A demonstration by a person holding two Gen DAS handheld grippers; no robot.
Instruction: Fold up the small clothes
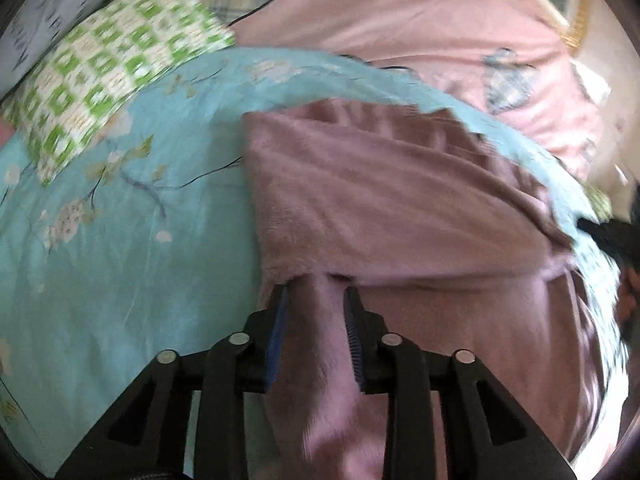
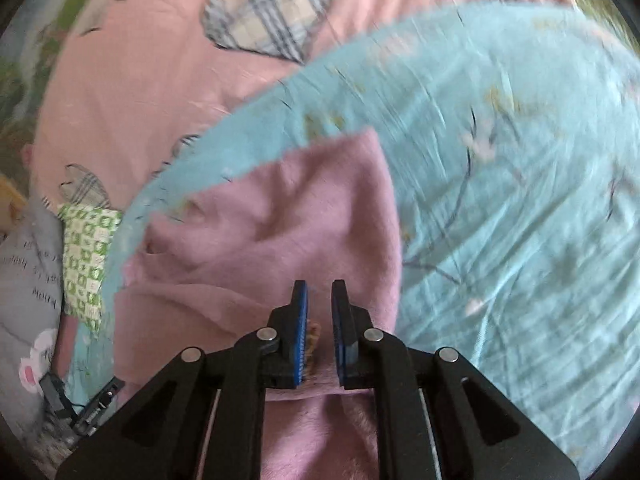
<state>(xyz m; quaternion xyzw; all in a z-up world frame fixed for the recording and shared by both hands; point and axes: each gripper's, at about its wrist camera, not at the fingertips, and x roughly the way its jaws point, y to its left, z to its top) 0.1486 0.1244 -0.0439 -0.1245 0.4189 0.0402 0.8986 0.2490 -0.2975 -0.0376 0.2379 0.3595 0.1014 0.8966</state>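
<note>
A fuzzy mauve garment (image 1: 384,200) lies partly folded on a light blue floral sheet (image 1: 120,240). My left gripper (image 1: 316,292) is shut on a fold of the garment near its left front corner; cloth runs between the pads and down under the fingers. In the right wrist view the same garment (image 2: 288,220) lies on the blue sheet (image 2: 520,200). My right gripper (image 2: 320,288) has its blue pads close together, with the garment's edge pinched low between them. The other gripper shows as a dark shape at the right edge of the left wrist view (image 1: 612,236).
A green-and-white checked pillow (image 1: 108,92) lies at the far left, beside a grey cushion (image 1: 52,20). A pink blanket (image 1: 420,20) with plaid heart patches (image 2: 272,12) covers the bed beyond the blue sheet. A black cable and clip (image 2: 84,400) lie at lower left.
</note>
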